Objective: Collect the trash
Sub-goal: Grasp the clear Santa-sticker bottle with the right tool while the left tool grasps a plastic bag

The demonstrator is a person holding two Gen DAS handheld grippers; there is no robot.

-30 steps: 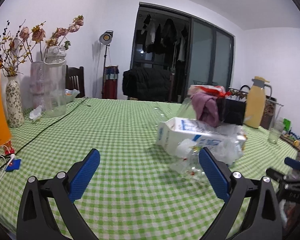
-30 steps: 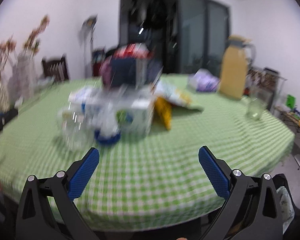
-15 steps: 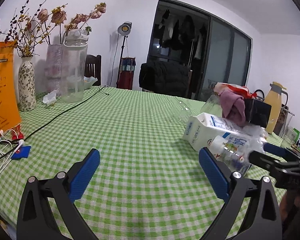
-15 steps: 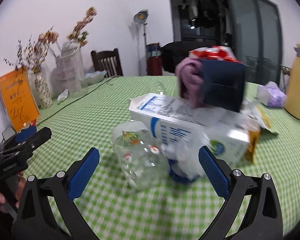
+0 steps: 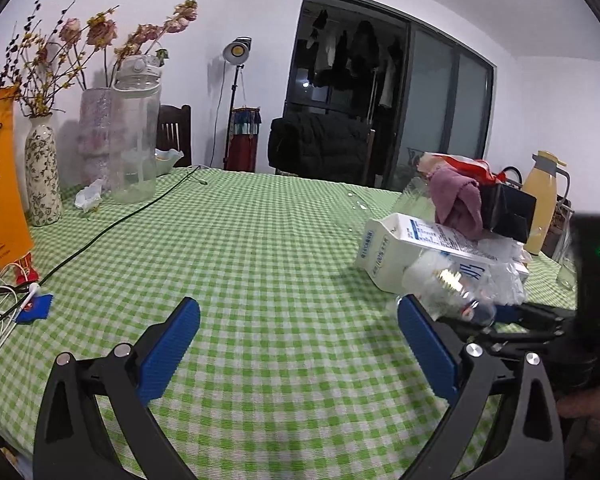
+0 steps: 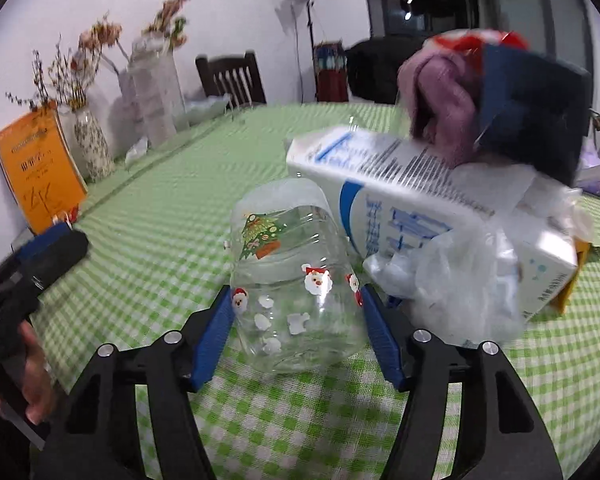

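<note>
A pile of trash lies on the green checked tablecloth (image 5: pixel 260 264): a white and blue milk carton (image 6: pixel 416 204), clear crumpled plastic (image 6: pixel 460 280), a purple cloth (image 6: pixel 440 112) and a dark box (image 6: pixel 536 120). A clear plastic bottle (image 6: pixel 296 280) with Christmas stickers lies in front of the pile. My right gripper (image 6: pixel 296 320) has closed around this bottle, with both blue pads at its sides. My left gripper (image 5: pixel 296 344) is open and empty over bare cloth, left of the pile. The carton (image 5: pixel 420 252) and the bottle (image 5: pixel 452 292) also show in the left wrist view.
At the table's left stand an orange book (image 5: pixel 0 184), a patterned vase (image 5: pixel 42 176), a large clear water jug (image 5: pixel 134 136) and a crumpled tissue (image 5: pixel 88 198). White earphone cables (image 5: pixel 0 304) and a black cord (image 5: pixel 112 224) lie there. A yellow thermos (image 5: pixel 544 200) stands far right.
My right gripper moved in toward the pile and closed its fingers on the Christmas bottle. My left gripper swung a little to the left and stayed open.
</note>
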